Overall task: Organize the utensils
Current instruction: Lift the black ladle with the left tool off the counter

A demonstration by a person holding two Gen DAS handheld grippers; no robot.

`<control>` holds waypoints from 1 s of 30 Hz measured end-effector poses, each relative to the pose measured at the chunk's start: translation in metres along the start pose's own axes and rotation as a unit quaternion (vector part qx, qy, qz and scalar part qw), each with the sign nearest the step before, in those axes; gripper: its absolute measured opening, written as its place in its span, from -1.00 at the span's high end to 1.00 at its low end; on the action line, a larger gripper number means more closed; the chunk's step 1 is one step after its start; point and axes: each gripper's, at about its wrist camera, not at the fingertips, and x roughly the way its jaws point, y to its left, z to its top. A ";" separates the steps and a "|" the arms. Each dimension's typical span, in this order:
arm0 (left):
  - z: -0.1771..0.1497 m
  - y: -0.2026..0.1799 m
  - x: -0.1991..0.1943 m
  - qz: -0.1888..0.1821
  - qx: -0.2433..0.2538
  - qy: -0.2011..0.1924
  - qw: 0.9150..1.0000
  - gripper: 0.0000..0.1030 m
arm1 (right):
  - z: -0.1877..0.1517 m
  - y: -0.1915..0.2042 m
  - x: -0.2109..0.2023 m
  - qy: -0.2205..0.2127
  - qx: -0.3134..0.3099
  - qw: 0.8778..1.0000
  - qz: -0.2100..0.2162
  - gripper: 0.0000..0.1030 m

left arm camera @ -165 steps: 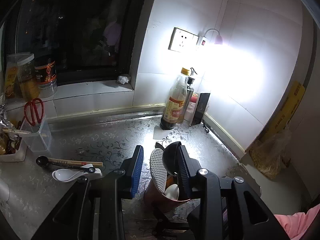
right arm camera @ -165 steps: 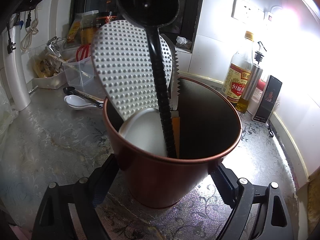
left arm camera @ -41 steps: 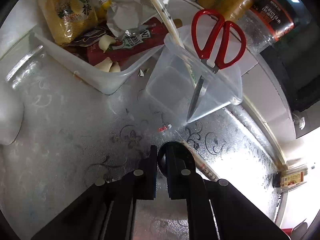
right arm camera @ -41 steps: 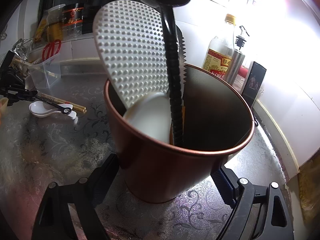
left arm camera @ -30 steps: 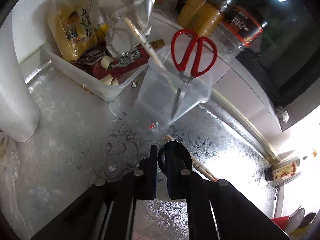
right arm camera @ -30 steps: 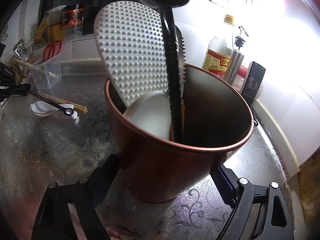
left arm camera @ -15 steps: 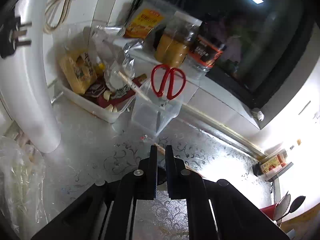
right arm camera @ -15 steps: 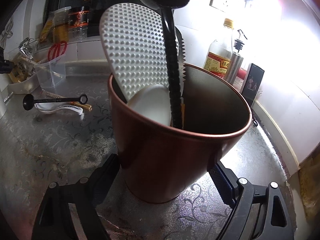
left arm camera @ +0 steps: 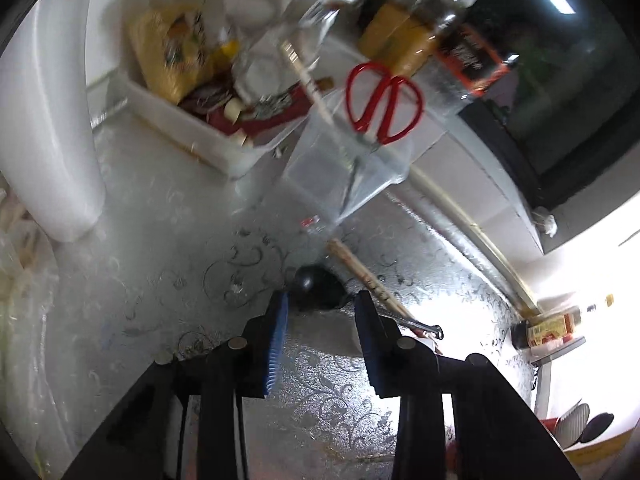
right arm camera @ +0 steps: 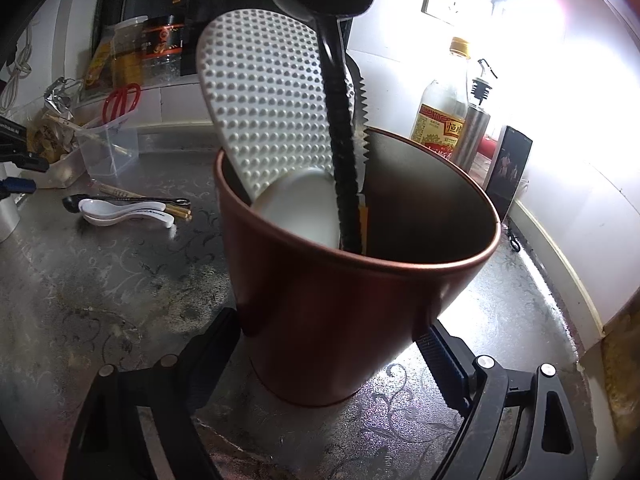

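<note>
My left gripper (left arm camera: pixel 320 312) is open just above the counter, its jaws either side of the black measuring spoon's bowl (left arm camera: pixel 316 286), which lies on the counter beside wooden chopsticks (left arm camera: pixel 360 270). In the right wrist view the black spoon (right arm camera: pixel 120 200), a white soup spoon (right arm camera: pixel 120 212) and the chopsticks (right arm camera: pixel 176 210) lie together at the left. My right gripper (right arm camera: pixel 332 344) grips the copper-red utensil cup (right arm camera: pixel 352 300) between its jaws. The cup holds a white dimpled rice paddle (right arm camera: pixel 268 100), a black ladle (right arm camera: pixel 340 140) and a white spoon (right arm camera: pixel 304 208).
A clear plastic tub (left arm camera: pixel 344 172) with red scissors (left arm camera: pixel 384 100) stands beyond the spoon, beside a white tray of packets (left arm camera: pixel 192 124). A white cylinder (left arm camera: pixel 44 128) stands at the left. A sauce bottle (right arm camera: pixel 440 112), steel oil dispenser (right arm camera: pixel 476 128) and phone (right arm camera: pixel 510 168) stand by the back wall.
My left gripper lifted the black spoon, then lowered it back to the counter and opened; the spoon now lies by the white spoon. The right gripper keeps holding the cup.
</note>
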 end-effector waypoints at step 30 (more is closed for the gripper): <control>0.003 0.000 0.038 0.016 -0.014 0.003 1.000 0.93 | 0.004 0.003 0.004 0.000 -0.001 1.000 0.005 -0.74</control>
